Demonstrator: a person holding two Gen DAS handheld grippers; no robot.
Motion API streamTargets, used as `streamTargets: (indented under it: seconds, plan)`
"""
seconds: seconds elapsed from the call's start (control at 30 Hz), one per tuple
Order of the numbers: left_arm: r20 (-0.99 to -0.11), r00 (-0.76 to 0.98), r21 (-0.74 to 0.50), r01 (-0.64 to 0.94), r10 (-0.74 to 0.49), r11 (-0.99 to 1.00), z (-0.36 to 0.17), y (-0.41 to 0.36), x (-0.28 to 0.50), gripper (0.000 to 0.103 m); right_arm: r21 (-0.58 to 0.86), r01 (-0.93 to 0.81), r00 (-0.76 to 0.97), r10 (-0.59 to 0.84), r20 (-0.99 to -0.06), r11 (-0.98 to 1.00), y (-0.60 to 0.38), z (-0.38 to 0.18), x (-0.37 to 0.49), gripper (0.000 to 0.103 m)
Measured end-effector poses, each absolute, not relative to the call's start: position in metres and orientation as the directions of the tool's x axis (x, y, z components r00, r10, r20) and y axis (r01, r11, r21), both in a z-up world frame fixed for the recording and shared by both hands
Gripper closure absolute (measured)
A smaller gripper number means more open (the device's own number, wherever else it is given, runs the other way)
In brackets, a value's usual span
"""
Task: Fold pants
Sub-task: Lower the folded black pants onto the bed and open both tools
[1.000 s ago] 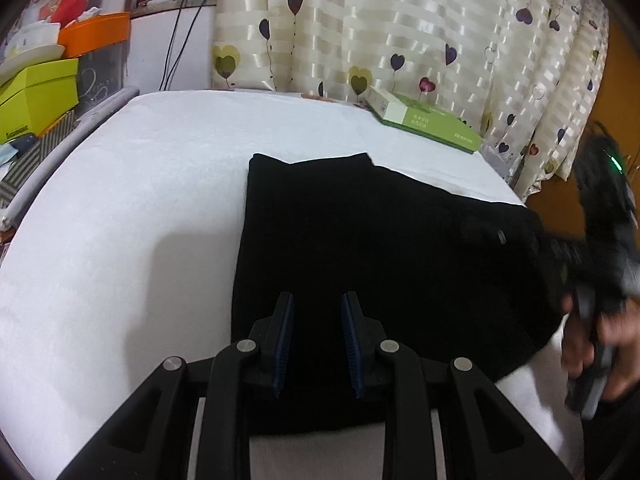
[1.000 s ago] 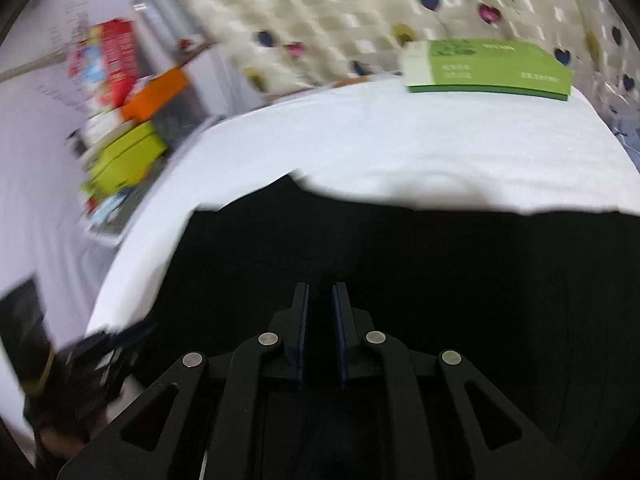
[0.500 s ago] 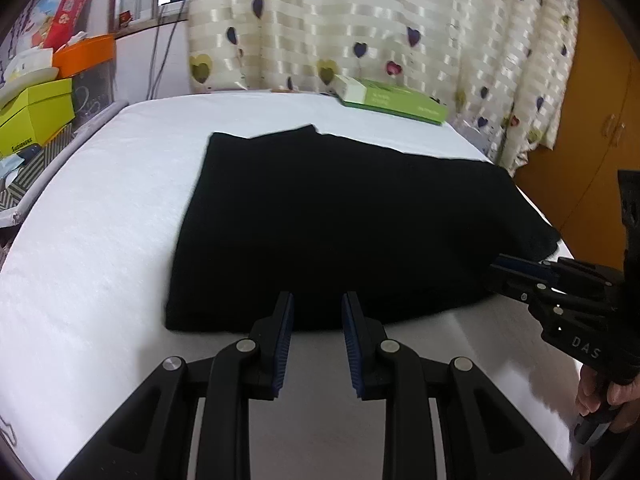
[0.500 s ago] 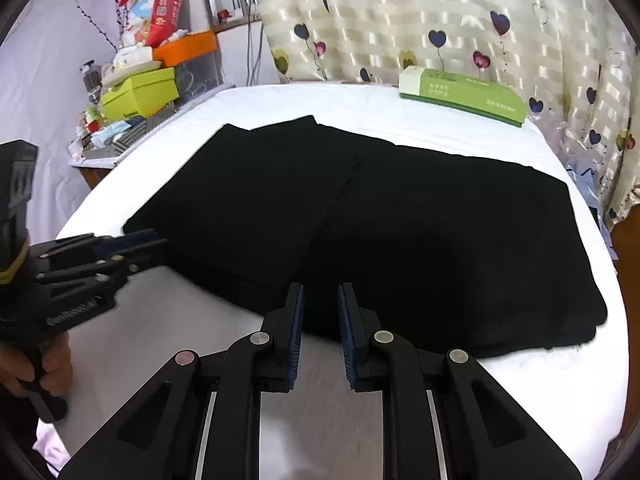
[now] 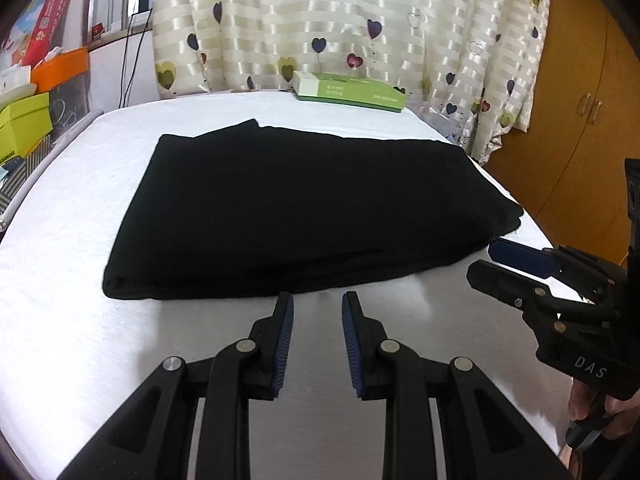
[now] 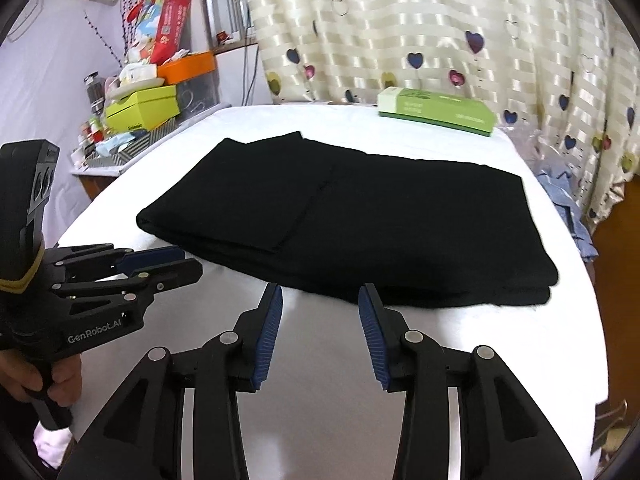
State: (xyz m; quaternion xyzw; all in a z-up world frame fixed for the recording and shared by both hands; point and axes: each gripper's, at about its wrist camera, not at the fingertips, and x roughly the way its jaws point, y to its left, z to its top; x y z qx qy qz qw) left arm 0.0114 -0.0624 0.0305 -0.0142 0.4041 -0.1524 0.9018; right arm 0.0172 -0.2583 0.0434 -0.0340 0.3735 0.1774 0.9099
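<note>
Both pairs of jaws stand apart and hold nothing: your left gripper (image 5: 317, 308) is parted a little, your right gripper (image 6: 321, 300) somewhat wider, and each hangs just short of the near edge of the pants (image 5: 296, 208). The black pants lie flat as a folded slab in the middle of the white tabletop (image 5: 72, 208), and everything below is placed from them.

Judging by how they lie, the fold looks close to done, so the risks are mostly in disturbing it. Left of the pants, the near corner is a thick rolled edge; if you pinch only the top layer there, the layers underneath can slide and the stack will skew. Along the near edge, a low approach could push the cloth back and ruck it instead of getting under it. At the right corner the layers already show a stepped, slightly uneven hem, and a one-sided pull would open that further. The right edge also sits close to the rim of the tabletop, so a drag that way may tip cloth over the side.

Count: one pair of pants, two grippers, one green box (image 5: 348, 91) well behind the pants, one heap of blue cloth (image 6: 568, 200) off to their right.
</note>
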Motion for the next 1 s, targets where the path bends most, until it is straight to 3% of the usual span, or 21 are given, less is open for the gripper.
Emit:
streamTargets:
  seconds: [0.43,0.53,0.67,0.83,1.0]
  plan:
    - [-0.705,0.651,-0.145,0.257,-0.282,0.956,0.035,-0.078,0.011,0.076,0.166,-0.232,0.661,0.281,-0.696,0.958,-0.320,0.033,0.015,0.062]
    - [-0.688,0.673,-0.141,0.243,-0.272,0.960,0.040,-0.075,0.015,0.076,0.224,-0.166,0.665,0.277,-0.693,0.960,-0.344,0.031,0.020,0.062]
    - [-0.682,0.686,-0.126,0.229,-0.252,0.965,0.042,-0.071,0.024,0.076,0.339,-0.085,0.664,0.307,-0.681,0.937,-0.372,0.027,0.028,0.051]
    - [-0.667,0.709,-0.109,0.208,-0.226,0.972,0.045,-0.067,0.036,0.076,0.485,-0.010,0.653,0.373,-0.659,0.874,-0.394,0.021,0.041,0.051]
    - [-0.688,0.692,-0.116,0.195,-0.221,0.974,0.035,-0.066,0.051,0.076,0.525,0.064,0.660,0.359,-0.660,0.848,-0.404,0.017,0.054,0.051]
